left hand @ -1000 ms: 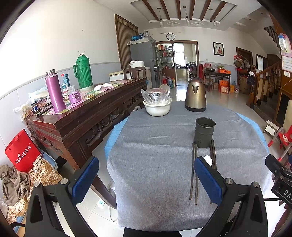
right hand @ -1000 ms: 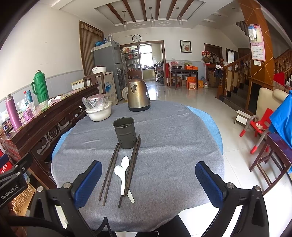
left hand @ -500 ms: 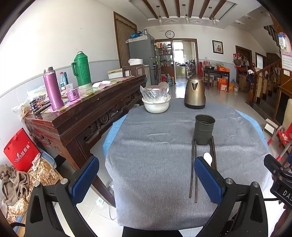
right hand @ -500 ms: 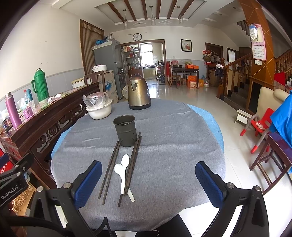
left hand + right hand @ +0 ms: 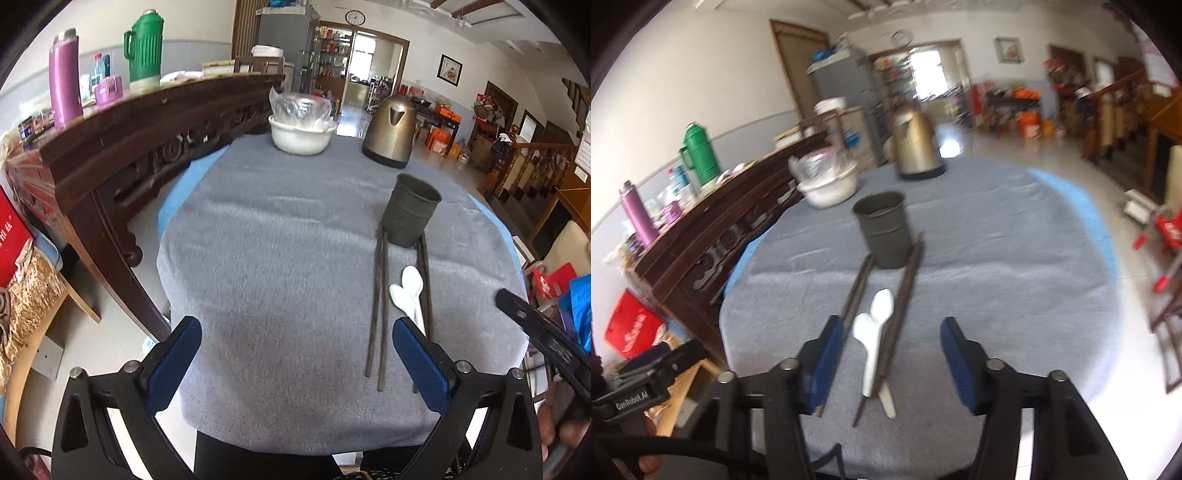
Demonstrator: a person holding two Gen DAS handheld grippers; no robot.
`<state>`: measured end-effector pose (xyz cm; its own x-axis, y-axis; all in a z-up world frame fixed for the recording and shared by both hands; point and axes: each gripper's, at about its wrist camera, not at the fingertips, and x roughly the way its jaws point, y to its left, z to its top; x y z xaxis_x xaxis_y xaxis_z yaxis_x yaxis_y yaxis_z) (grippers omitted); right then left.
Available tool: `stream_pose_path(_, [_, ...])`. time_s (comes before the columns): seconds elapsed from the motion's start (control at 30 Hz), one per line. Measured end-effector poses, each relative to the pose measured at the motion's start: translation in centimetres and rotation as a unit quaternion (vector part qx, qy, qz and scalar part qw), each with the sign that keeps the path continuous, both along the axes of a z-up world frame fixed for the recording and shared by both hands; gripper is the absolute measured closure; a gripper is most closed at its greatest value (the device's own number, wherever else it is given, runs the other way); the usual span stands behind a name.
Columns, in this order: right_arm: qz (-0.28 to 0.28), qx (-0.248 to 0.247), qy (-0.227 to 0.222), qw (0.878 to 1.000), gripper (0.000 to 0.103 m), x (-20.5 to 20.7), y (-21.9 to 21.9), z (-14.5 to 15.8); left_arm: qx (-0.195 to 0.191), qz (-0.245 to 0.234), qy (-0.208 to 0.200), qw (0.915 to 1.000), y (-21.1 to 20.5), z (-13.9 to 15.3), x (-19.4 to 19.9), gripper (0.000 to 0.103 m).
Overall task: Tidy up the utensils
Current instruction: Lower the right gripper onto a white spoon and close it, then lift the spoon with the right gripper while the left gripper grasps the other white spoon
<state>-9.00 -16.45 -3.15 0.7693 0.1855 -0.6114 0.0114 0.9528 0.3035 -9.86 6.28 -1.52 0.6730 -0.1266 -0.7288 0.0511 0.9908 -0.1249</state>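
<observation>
Over the near table edge, my right gripper (image 5: 890, 354) hangs wide and empty above the white spoons (image 5: 873, 332) and chopsticks (image 5: 905, 284), before the cup (image 5: 882, 229). Blur probably hides exact alignment, so I'd centre one spoon handle, then close. The left gripper (image 5: 295, 354) is wide too.

Right tongs (image 5: 890, 341) narrowed, lowered over spoons (image 5: 873, 332); left tongs (image 5: 295, 350) moved forward.

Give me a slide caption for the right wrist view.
Open right claw above white spoons and dark chopsticks, before the metal cup.
</observation>
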Motion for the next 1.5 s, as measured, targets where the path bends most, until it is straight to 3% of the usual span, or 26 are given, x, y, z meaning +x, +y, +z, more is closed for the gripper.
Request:
stream_pose_path(0.03, [0.016, -0.003, 0.015, 1.0, 0.062, 1.5, 0.1, -1.0, -0.001, -0.003, 0.002, 1.0, 0.0, -0.3, 0.2, 0.005])
stream_pose_path(0.07, [0.027, 0.008, 0.028, 0.999, 0.064, 2.5, 0.2, -1.6, -0.004, -0.008, 0.005, 0.9999, -0.1, -0.7, 0.5, 0.015])
stream_pose_path(0.1, [0.035, 0.017, 0.044, 0.998, 0.064, 3.6, 0.1, -2.5, -0.006, -0.014, 0.01, 0.9998, -0.2, -1.1, 0.9, 0.027])
stream_pose_path(0.2, [0.059, 0.035, 0.078, 0.995, 0.065, 6.8, 0.5, -4.5, -0.014, -0.029, 0.032, 0.999, -0.4, -2.3, 1.9, 0.046])
stream_pose_path(0.57, [0.113, 0.027, 0.162, 0.98, 0.068, 15.4, 0.0, -7.9, -0.044, -0.075, 0.055, 0.9947, -2.3, -3.7, 4.4, 0.052])
stream_pose_path(0.8, [0.176, 0.009, 0.208, 0.962, 0.076, 17.2, 0.4, -8.6, -0.047, -0.1, 0.058, 0.9922, -3.5, -3.7, 5.1, 0.052])
stream_pose_path(0.87, [0.182, 0.005, 0.215, 0.959, 0.086, 17.3, 0.4, -8.6, -0.046, -0.105, 0.057, 0.9918, -3.8, -3.7, 5.3, 0.052])
stream_pose_path(0.97, [0.181, -0.006, 0.219, 0.959, 0.096, 17.0, 0.0, -8.9, -0.053, -0.121, 0.067, 0.989, -4.6, -4.0, 5.6, 0.066])
stream_pose_path(1.07, [0.169, -0.011, 0.212, 0.962, 0.097, 16.3, -0.8, -8.9, -0.067, -0.137, 0.089, 0.9843, -5.1, -4.6, 5.9, 0.083])
stream_pose_path(1.13, [0.157, 0.015, 0.204, 0.966, 0.098, 15.6, -2.1, -8.9, -0.077, -0.149, 0.1, 0.9808, -5.5, -4.8, 6.2, 0.085])
stream_pose_path(1.27, [0.14, 0.079, 0.177, 0.971, 0.098, 14.8, -4.5, -8.3, -0.115, -0.195, 0.135, 0.9648, -6.9, -5.0, 7.6, 0.085])
stream_pose_path(1.33, [0.131, 0.108, 0.149, 0.974, 0.098, 13.8, -5.7, -7.4, -0.116, -0.208, 0.143, 0.9606, -7.9, -5.1, 8.2, 0.085])
stream_pose_path(1.43, [0.116, 0.13, 0.119, 0.977, 0.098, 12.8, -6.7, -6.8, -0.119, -0.239, 0.174, 0.9477, -10.0, -5.6, 9.1, 0.085])
stream_pose_path(1.5, [0.104, 0.141, 0.102, 0.979, 0.098, 11.8, -7.6, -6.4, -0.113, -0.234, 0.192, 0.9463, -11.0, -6.1, 9.7, 0.085])
